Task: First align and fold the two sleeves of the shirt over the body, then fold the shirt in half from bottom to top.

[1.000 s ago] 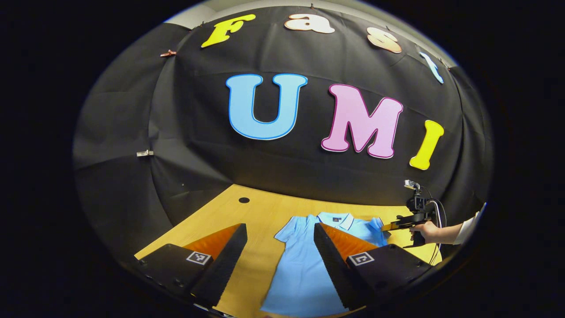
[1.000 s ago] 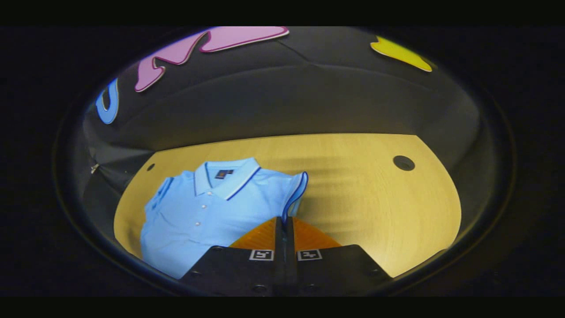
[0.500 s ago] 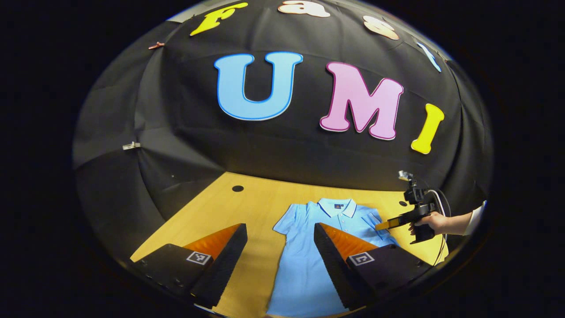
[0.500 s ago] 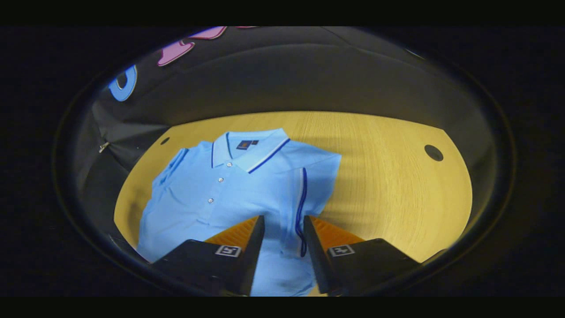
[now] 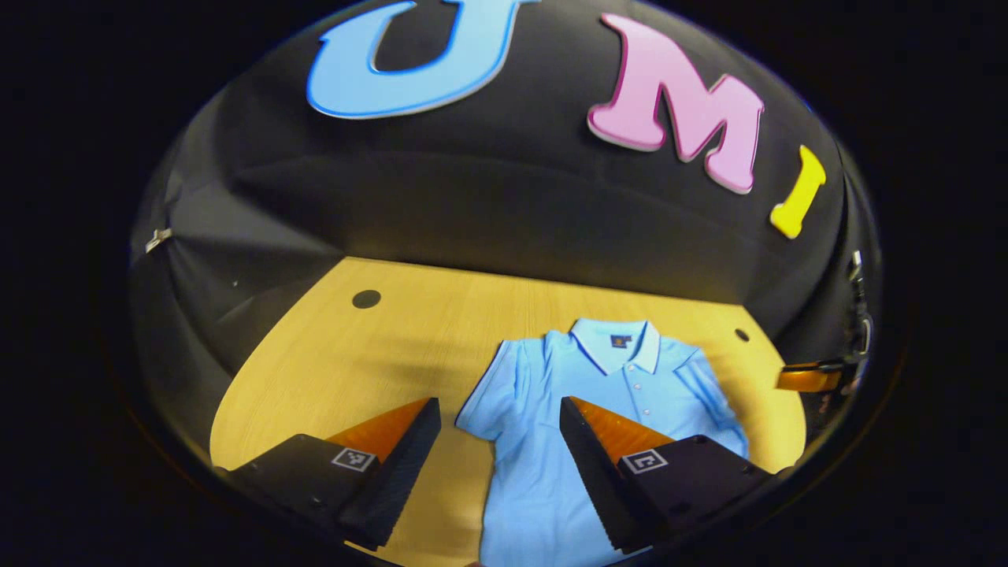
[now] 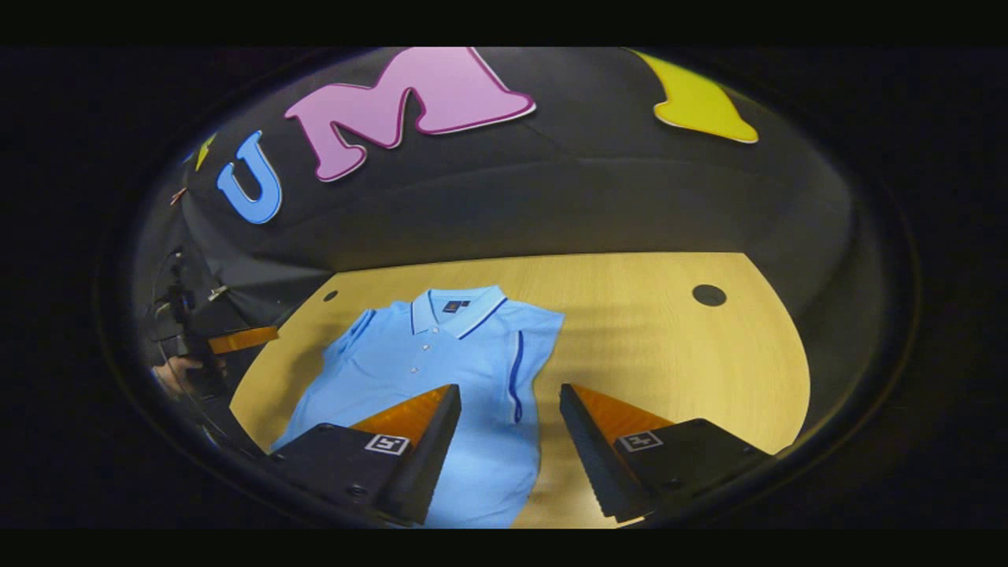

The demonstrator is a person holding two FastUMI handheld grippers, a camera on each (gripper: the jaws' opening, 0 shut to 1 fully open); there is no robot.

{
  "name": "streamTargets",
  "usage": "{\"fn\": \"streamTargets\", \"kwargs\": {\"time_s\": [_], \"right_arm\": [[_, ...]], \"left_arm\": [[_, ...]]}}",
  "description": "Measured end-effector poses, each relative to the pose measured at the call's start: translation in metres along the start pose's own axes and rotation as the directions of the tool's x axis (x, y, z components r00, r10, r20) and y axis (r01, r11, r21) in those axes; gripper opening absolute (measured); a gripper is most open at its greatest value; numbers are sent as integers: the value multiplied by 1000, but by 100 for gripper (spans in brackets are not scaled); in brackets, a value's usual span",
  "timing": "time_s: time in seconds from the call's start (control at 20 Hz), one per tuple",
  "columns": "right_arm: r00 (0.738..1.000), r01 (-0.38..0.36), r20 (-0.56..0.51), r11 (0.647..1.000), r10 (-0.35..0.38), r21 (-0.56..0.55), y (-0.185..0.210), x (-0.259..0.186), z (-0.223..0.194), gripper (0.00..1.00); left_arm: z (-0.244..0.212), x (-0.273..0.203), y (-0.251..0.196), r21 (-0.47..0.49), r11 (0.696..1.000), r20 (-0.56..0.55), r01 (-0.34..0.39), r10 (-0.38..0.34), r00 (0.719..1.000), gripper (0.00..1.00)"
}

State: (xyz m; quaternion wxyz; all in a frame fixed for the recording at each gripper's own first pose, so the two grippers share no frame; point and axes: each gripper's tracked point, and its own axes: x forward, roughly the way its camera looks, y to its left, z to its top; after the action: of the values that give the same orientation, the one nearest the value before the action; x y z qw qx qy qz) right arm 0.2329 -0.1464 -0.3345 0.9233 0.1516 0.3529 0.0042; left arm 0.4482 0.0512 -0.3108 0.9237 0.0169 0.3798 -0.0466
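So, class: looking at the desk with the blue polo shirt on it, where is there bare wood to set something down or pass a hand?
Bare table lies between the shirt and the grommet hole, and on the other side between the unfolded sleeve and the far hole. A thin strip runs behind the collar. It is crowded near the shirt's lower half, where both open grippers hover.

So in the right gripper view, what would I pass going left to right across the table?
Left gripper held by a hand → small table hole → blue shirt → bare table → larger hole.
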Motion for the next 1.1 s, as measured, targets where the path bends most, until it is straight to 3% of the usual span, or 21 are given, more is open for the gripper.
{"fn": "streamTargets", "kwargs": {"time_s": [0.2,0.4,0.7,0.75,0.95,1.1], "right_arm": [[999,44,-3,998,-44,52,-30,-29,-16,81],[997,82,-13,994,-81,71,-54,-44,-26,81],[995,102,-33,987,-98,123,-70,-42,-37,81],[995,99,-38,986,-95,131,-69,-40,-37,81],[996,79,-40,989,-75,126,-59,-34,-36,81],[997,73,-48,990,-68,117,-56,-33,-38,81]], "left_arm": [[-12,69,-11,133,991,-118,23,-7,993,97],[-39,112,3,194,981,-233,-9,55,971,96],[-44,123,-1,91,995,-236,45,-22,972,90],[-44,125,-5,81,995,-231,58,-38,972,84],[-39,126,-11,85,994,-214,66,-46,976,13],[-29,119,-24,91,990,-192,107,-88,977,8]]}}
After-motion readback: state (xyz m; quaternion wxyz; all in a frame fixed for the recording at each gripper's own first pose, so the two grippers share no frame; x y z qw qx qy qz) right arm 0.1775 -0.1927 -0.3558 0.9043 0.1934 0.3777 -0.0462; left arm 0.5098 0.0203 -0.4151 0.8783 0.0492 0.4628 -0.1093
